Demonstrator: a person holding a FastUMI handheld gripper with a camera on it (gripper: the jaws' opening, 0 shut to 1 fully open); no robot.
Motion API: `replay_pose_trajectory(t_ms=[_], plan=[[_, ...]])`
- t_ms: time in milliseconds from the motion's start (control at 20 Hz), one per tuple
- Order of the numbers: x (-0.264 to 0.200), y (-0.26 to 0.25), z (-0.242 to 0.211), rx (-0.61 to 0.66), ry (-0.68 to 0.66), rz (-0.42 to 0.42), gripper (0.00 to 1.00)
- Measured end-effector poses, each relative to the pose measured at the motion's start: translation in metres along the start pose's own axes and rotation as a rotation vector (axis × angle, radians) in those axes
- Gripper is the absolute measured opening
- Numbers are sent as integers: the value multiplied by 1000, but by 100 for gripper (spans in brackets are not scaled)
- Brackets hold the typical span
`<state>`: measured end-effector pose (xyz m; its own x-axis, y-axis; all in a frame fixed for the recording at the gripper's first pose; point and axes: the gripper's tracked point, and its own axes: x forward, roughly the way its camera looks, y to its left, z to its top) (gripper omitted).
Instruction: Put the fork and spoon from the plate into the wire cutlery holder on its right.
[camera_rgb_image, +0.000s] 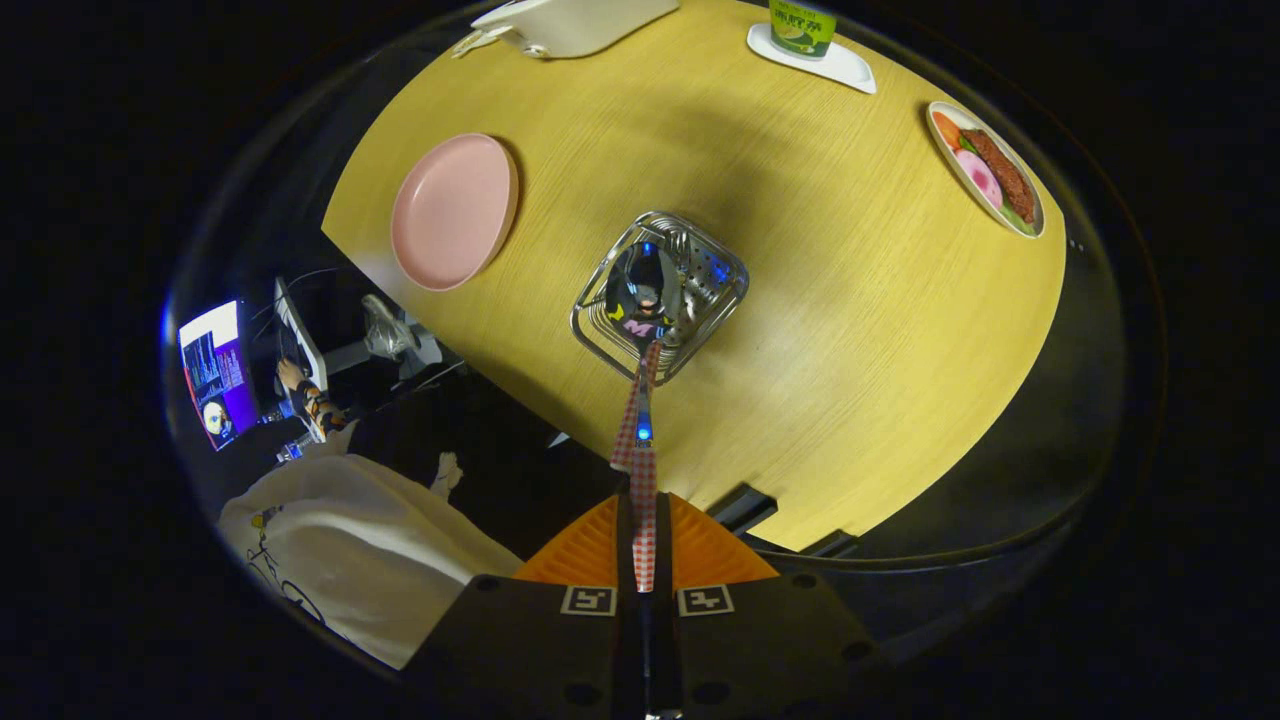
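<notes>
On the round wooden desk (800, 330), one smooth pink plate (455, 210) is lying beside one shiny wire cutlery holder (660, 297), while the two fingers (643, 545) are squeezing the checked handle of one spoon (640, 300), its bowl hanging just ahead inside the holder.

A matt wood-grain surface is seen on the yellow table (850, 300). The wire cutlery holder (660, 295) is of bright, polished metal with a perforated inner wall. A mirror-glossy metal bowl is noted on the spoon (641, 290); its handle carries a red-and-white checked pattern and is clamped between the ribbed fingers of the gripper (643, 545). The pink plate (453, 211) appears smooth and satin, probably plastic. The white tray (812, 56) under the green cup (802, 24) looks smooth and glossy.
</notes>
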<state>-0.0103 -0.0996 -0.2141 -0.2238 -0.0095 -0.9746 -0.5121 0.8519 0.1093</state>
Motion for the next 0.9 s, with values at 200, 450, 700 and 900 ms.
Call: replay_pose_trajectory(t_ms=[200,450,700,900], plan=[[6,-2,17,7,52,13,9],[11,-10,30,44,91,5,11],[6,-13,38,55,33,20,41],[-4,-6,35,43,-63,28,80]])
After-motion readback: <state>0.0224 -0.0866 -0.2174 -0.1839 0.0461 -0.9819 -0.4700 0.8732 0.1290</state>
